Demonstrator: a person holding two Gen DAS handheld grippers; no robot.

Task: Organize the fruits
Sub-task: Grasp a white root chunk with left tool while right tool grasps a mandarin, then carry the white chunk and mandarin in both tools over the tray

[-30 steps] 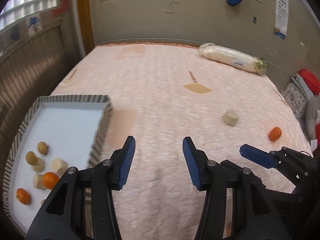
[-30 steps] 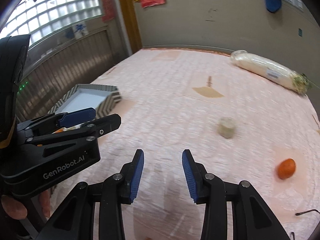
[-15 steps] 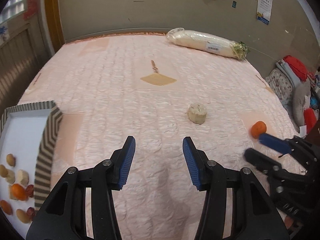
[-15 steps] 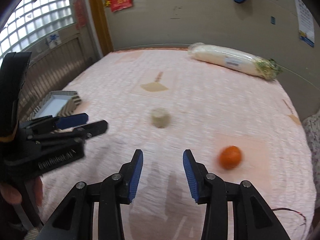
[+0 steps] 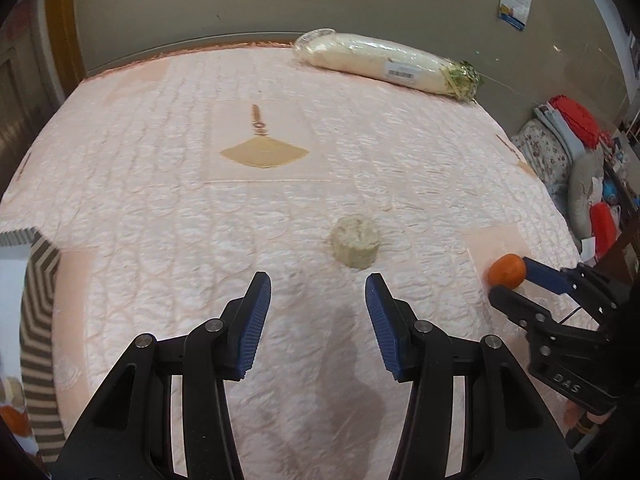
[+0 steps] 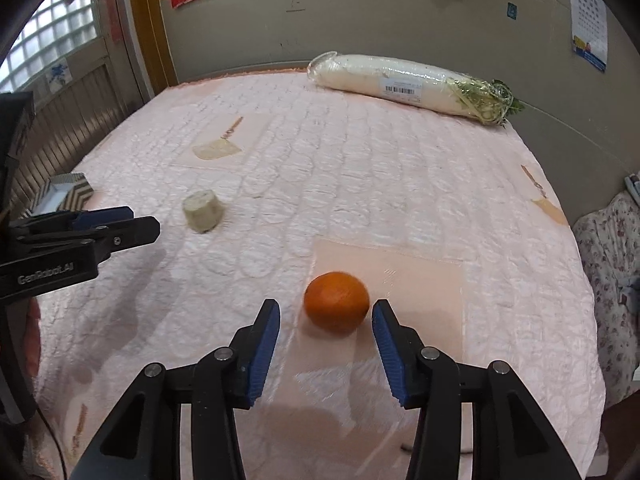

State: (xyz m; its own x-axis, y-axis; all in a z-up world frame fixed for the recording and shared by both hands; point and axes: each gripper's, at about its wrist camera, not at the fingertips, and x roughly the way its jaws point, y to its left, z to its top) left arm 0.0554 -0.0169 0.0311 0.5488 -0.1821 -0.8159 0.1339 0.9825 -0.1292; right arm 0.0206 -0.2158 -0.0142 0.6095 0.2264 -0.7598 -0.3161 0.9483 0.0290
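A: So, what sits at the bed's left edge?

B: A tray with a grey-and-white zigzag wall and a white floor. Only a sliver of its inside shows in the left wrist view: one orange fruit and a pale piece above it. More I cannot count from here.

A: And moving right across the bed?

B: The left gripper hovers over the quilt, its blue pads apart with nothing between them. Just ahead of it, near the bed's middle, lies one beige stubby chunk, round-topped, rough and dull.

A: The fruit still loose on the bed?

B: One small orange, round, bright, smooth-skinned, resting on a plain pink patch toward the bed's right edge. The right gripper straddles it: the fruit sits between the fingertips, with a gap visible on each side. Its jaws have just been opening, and the pads do not press on it.

A: Anything at the far edge?

B: One long white radish in clear wrap, green top pointing right, lying along the far right corner of the bed.
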